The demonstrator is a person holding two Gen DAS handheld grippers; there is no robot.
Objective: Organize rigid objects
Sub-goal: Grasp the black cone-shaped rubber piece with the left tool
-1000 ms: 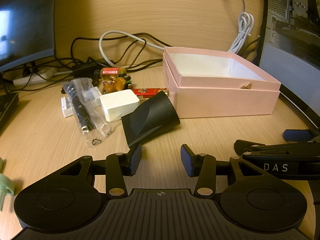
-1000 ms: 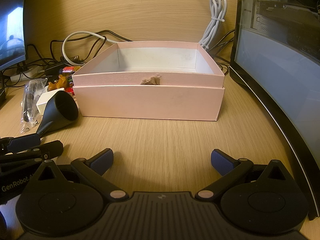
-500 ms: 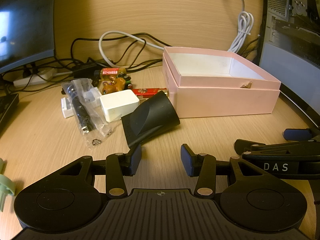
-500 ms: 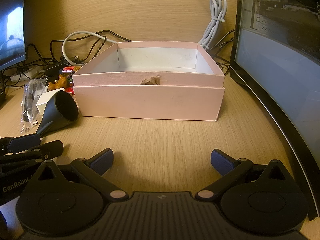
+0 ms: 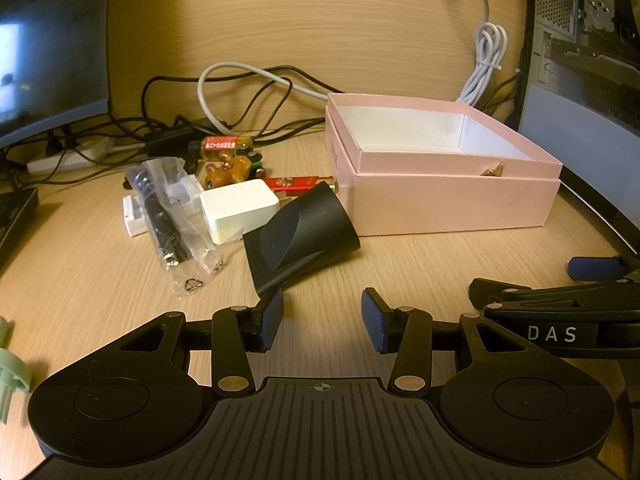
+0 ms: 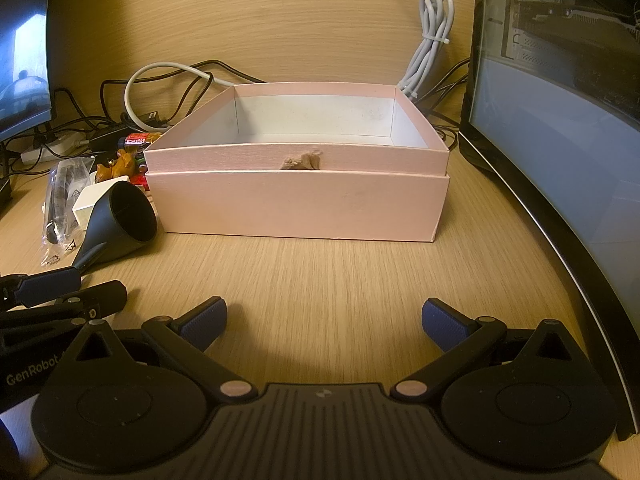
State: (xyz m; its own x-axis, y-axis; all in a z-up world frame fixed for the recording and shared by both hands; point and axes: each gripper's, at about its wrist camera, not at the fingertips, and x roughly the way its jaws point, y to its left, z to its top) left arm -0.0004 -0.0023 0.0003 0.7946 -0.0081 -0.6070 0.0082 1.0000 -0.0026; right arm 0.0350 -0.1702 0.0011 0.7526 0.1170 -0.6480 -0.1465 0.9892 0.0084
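1. Left wrist view: the left gripper (image 5: 322, 322) is spread, holding nothing; the black nozzle (image 5: 302, 236) lies just ahead, leaning against the pink box (image 5: 452, 204).
2. Right wrist view: the right gripper (image 6: 324, 322) gapes wide, unloaded, facing the pink box (image 6: 296, 208); the black nozzle (image 6: 120, 224) sits left of the box.

White "DAS" printed on side of right gripper (image 5: 576, 312), seen at near right in left wrist view. "GenRobot" partly cut off, on side of left gripper (image 6: 48, 300) at near left in right wrist view. Red label on small bottle (image 5: 222, 145) and red packet (image 5: 296, 183), far left of pink box (image 5: 448, 196), carry print too small to read.
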